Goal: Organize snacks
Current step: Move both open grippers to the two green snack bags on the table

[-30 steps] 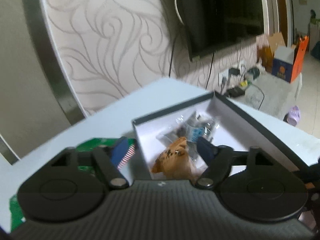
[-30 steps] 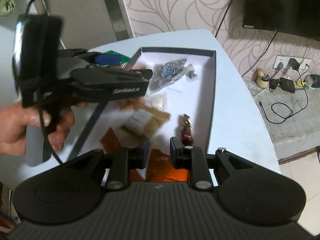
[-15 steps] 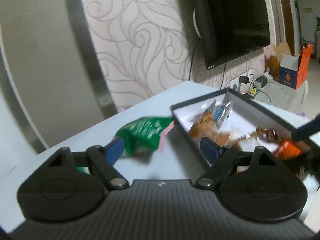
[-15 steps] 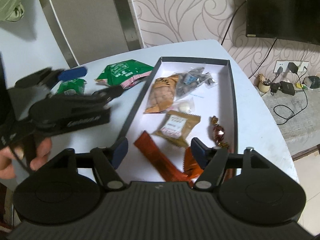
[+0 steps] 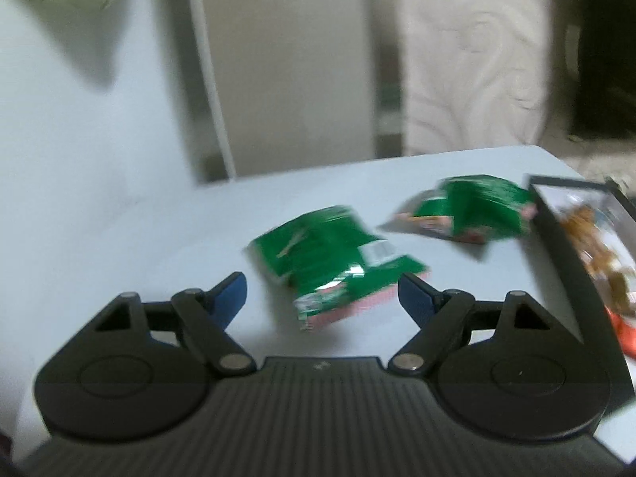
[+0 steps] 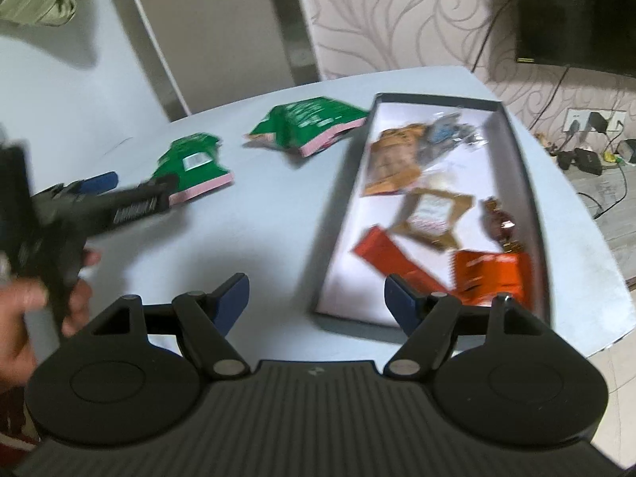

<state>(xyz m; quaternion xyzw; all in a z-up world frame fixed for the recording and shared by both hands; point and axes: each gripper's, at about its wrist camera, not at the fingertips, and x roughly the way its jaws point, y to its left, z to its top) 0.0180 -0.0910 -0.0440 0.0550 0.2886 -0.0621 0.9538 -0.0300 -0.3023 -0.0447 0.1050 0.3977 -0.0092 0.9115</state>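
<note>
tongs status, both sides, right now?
Left tongs: open, empty, near green snack packet.
Right tongs: open, empty, just been opening.

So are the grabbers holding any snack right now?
No. The left gripper is open over a green packet without pinching it. The right gripper has just opened, with nothing between its jaws.

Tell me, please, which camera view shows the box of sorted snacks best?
The right wrist view: the whole box lies open to it, its packets individually visible, beside the open right gripper. The left wrist view catches only the box's blurred near corner at its right edge.
</note>
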